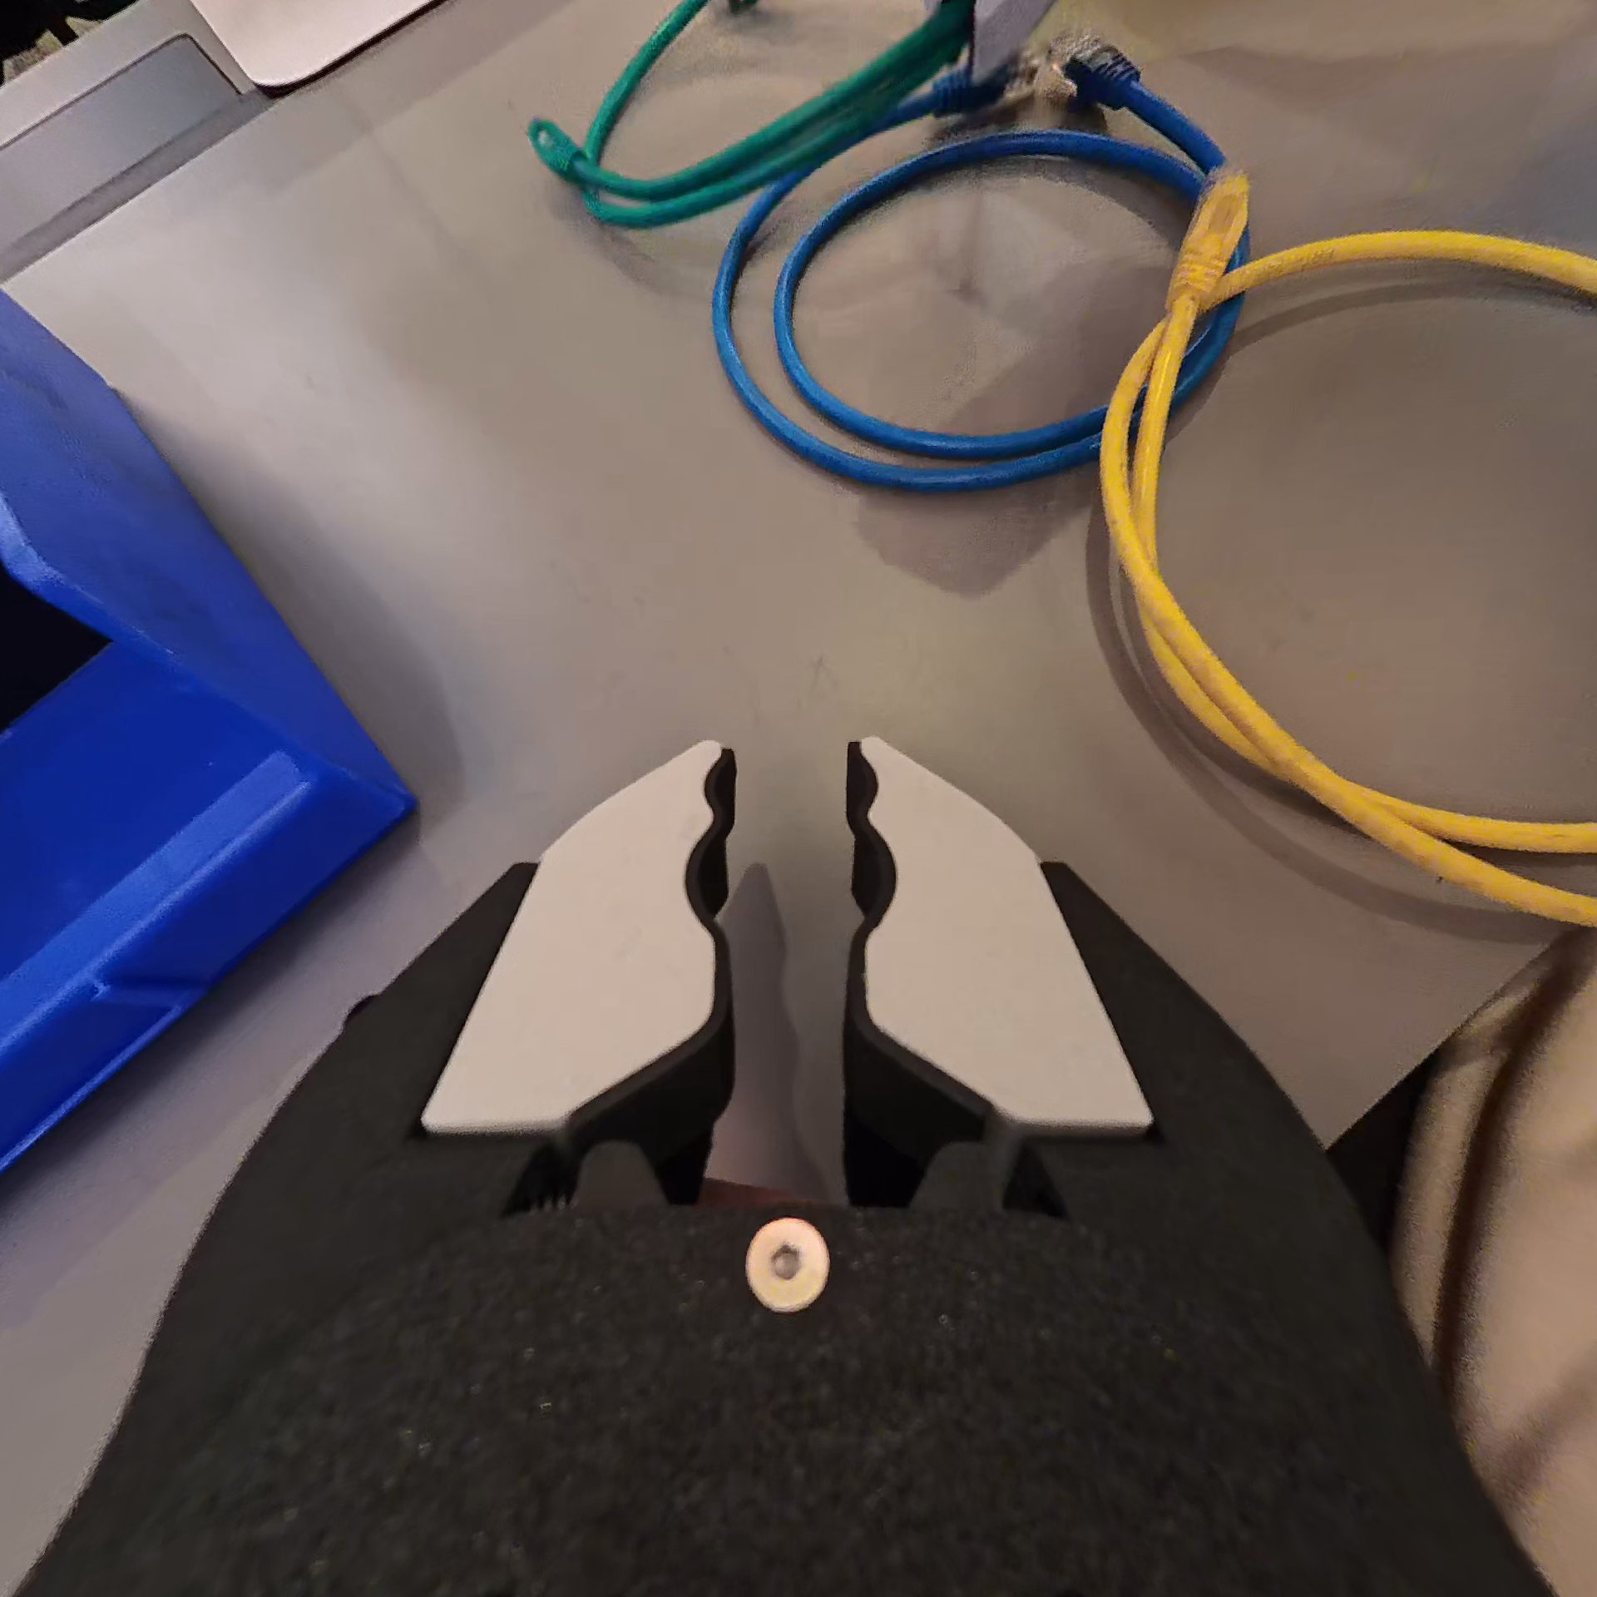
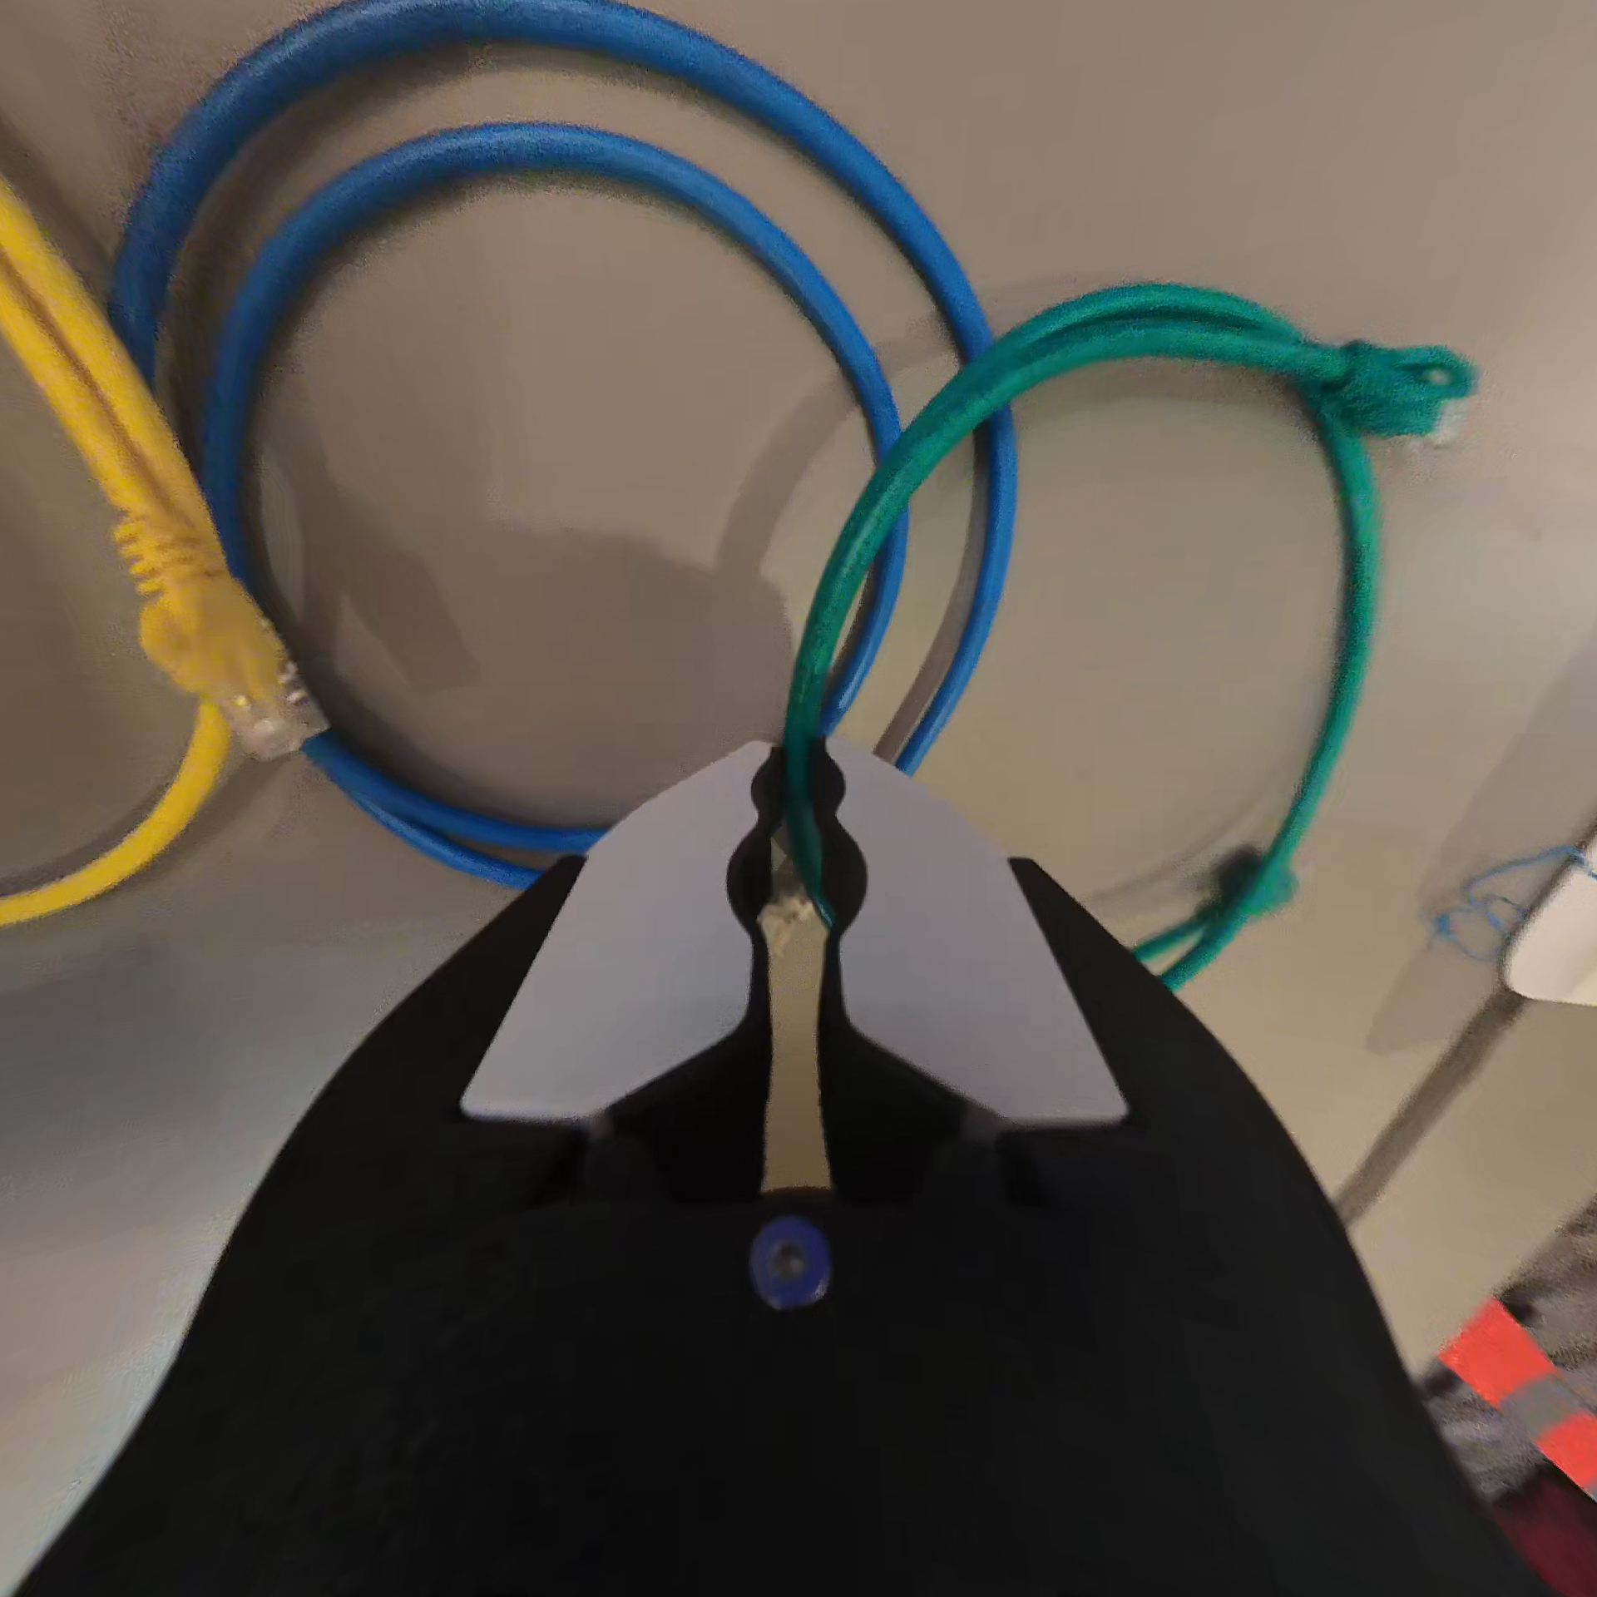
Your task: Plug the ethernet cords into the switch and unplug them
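My left gripper is open and empty, low over the grey table. My right gripper is shut on the green ethernet cord close to its end; a clear plug shows between the fingers. The green cord also shows in the left wrist view, running up to the other gripper's grey finger. A coiled blue cord and a yellow cord lie on the table. No switch is in view.
A blue plastic bin stands at the left. A white pad and a grey slab lie at the far left. A white object sits at the table's right edge. Beige cloth is at the lower right.
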Tool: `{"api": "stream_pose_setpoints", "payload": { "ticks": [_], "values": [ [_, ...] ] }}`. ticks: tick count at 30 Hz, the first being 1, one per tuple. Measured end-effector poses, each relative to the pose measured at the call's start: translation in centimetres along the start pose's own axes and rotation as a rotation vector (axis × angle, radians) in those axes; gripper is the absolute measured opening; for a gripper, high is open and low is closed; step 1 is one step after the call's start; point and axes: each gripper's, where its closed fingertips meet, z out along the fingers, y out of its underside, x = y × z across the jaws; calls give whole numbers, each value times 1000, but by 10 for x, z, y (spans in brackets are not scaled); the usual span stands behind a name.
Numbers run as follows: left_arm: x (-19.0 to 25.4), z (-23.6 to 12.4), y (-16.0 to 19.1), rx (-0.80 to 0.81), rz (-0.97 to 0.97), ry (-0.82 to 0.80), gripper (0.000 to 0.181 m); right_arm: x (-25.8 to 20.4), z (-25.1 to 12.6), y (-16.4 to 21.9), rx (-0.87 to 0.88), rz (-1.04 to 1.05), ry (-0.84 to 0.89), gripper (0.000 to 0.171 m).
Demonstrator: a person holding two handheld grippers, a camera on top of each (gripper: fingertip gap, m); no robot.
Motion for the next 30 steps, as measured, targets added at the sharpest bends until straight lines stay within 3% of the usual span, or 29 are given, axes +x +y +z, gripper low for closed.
{"api": "stream_pose_setpoints", "payload": {
  "ticks": [4,10,14,17,20,24,30],
  "values": [
    [1,-1,-1,4,3,0,24,5,-49,-1,10,-37,113,6],
    [6,-5,-4,10,34,-12,24,-5,-166,19,-34,-63,342,6],
    [11,-8,-7,20,55,-16,24,-44,-239,63,-70,50,349,6],
    [15,-10,-10,28,71,-14,24,-87,-268,105,-84,192,249,6],
    [20,-8,-12,30,89,-7,24,-122,-269,140,-93,289,135,6],
    [29,-6,-18,39,98,20,24,-147,-235,183,-145,348,-8,6],
    [36,0,-17,26,132,27,24,-148,-181,224,-217,355,-142,6]
  ]
}}
